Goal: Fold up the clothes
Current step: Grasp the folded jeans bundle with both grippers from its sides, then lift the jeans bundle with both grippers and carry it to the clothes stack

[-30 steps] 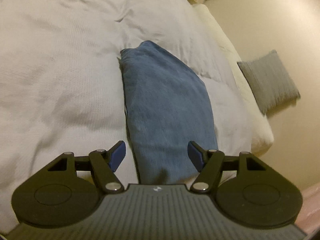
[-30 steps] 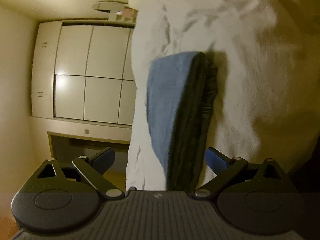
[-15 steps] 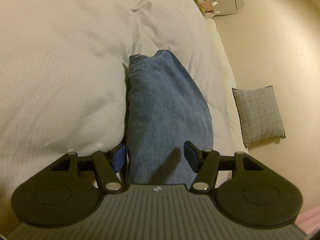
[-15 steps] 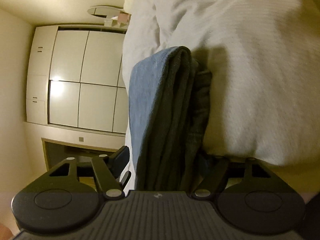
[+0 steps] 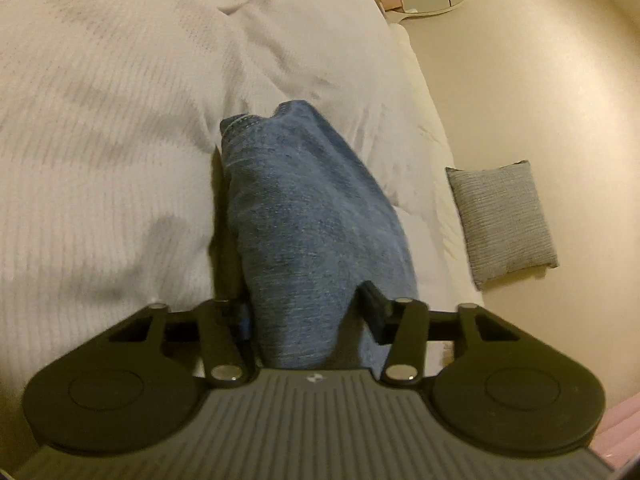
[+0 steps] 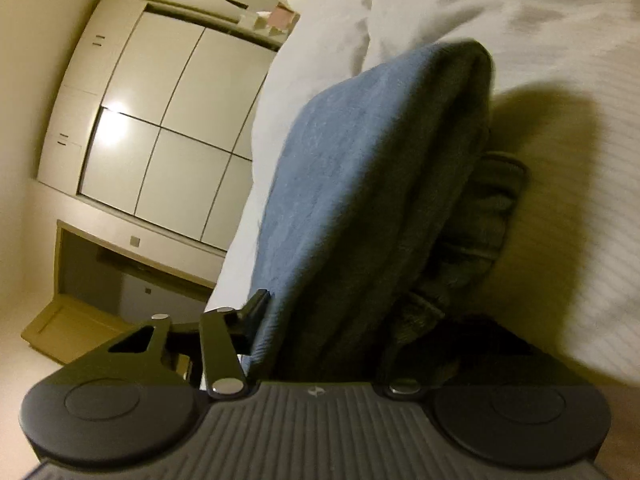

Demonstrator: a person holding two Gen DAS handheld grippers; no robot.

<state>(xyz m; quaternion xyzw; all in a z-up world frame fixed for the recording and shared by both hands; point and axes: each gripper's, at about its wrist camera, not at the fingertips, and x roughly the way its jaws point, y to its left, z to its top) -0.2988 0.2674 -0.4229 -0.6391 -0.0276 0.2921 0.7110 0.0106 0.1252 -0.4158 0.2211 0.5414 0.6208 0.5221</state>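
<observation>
Straight ahead of both grippers, the folded blue denim jeans [image 5: 312, 220] are lying on the white ribbed bed cover [image 5: 100, 140], their long axis running away from the left gripper [image 5: 306, 312] toward a hemmed far end. The near end of the stack is sitting between that gripper's fingers, which are pressing in on the denim from both sides, so I judge it to be clamped on the jeans. The right gripper [image 6: 332, 320] is coming at the same stack edge-on, rolled sharply to one side, with the layered fold rising just in front of it; its one visible finger [image 6: 256, 312] is touching the denim, the other is hidden behind the cloth, so whether it is squeezing or merely straddling cannot be told. Both seem equally near the bundle. Beyond the left gripper's right finger, a grey woven cushion [image 5: 502, 216] is resting on the beige floor [image 5: 520, 80]; beyond the right gripper's left finger, a cream panelled wardrobe [image 6: 152, 120] is standing.
</observation>
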